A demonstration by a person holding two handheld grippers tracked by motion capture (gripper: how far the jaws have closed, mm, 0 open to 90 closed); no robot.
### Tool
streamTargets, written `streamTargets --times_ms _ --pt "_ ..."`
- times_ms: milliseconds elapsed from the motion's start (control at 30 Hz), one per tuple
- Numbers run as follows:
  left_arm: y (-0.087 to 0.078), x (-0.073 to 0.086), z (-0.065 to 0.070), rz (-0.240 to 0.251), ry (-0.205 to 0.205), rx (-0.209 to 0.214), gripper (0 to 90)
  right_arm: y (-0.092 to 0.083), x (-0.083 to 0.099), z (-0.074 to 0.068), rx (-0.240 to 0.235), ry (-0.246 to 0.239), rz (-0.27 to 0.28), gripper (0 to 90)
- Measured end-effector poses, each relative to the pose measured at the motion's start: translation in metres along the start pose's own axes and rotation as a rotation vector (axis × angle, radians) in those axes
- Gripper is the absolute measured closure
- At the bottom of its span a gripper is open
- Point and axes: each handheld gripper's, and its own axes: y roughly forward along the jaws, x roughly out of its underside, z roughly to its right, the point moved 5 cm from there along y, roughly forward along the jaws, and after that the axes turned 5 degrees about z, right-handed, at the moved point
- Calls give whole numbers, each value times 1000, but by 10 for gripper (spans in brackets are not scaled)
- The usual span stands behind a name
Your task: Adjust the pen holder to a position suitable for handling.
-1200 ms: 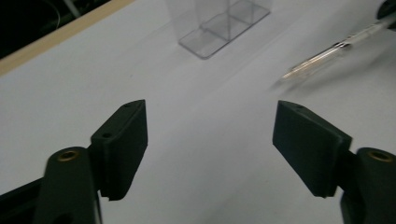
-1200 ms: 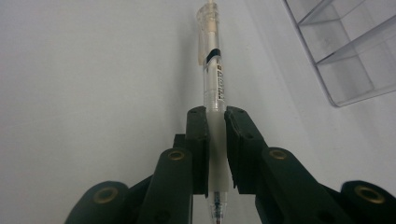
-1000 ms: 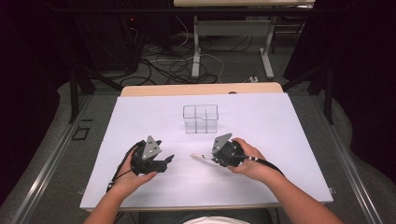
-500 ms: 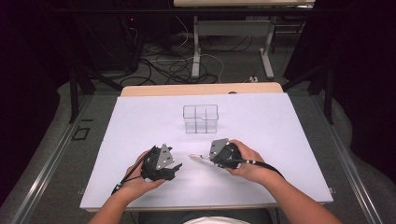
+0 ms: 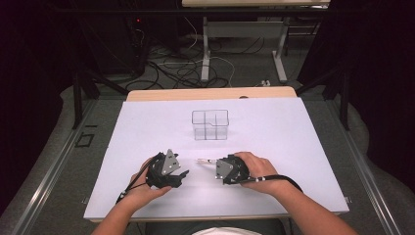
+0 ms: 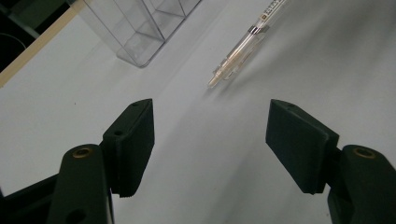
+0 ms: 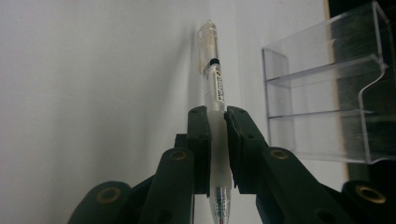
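A clear plastic pen (image 7: pixel 212 79) is clamped between the jaws of my right gripper (image 7: pixel 215 149), which is shut on its barrel. In the high view that right gripper (image 5: pixel 227 170) sits near the table's front, with the pen (image 5: pixel 205 161) sticking out to the left. My left gripper (image 5: pixel 178 176) is just left of it, jaws open and holding nothing. In the left gripper view the pen (image 6: pixel 243 44) lies ahead of the open left gripper (image 6: pixel 210 140), beyond its fingertips. A clear divided organizer box (image 5: pixel 210 124) stands at the middle of the white table (image 5: pixel 293 132).
The organizer box (image 6: pixel 140 28) appears at the top left of the left gripper view and the organizer box (image 7: pixel 327 107) to the right of the pen in the right gripper view. Cables and table legs lie on the floor behind the table (image 5: pixel 205 73).
My left gripper has moved right, toward the pen's free end. The right gripper has held the pen almost still.
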Motion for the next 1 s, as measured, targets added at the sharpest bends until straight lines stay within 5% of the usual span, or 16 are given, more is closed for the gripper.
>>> streamTargets --times_ms 167,233,267,533,833,1000 --pt "-1 -1 -2 5 -11 -5 328 -6 -9 -1 85 -168 -1 804" --pt "-2 -1 -3 7 -10 -6 328 -7 -10 -2 100 -192 -1 804" --pt "-2 -1 -3 10 -9 -4 328 -9 -13 -3 122 -262 5 804" --pt "-4 -7 -9 21 23 27 378 -17 -22 -2 168 -462 -8 804" --pt "-5 -22 -14 10 77 125 470 -18 -28 3 190 -504 12 803" --pt "3 -28 -15 -14 132 139 493 -18 -29 1 194 -503 12 803"
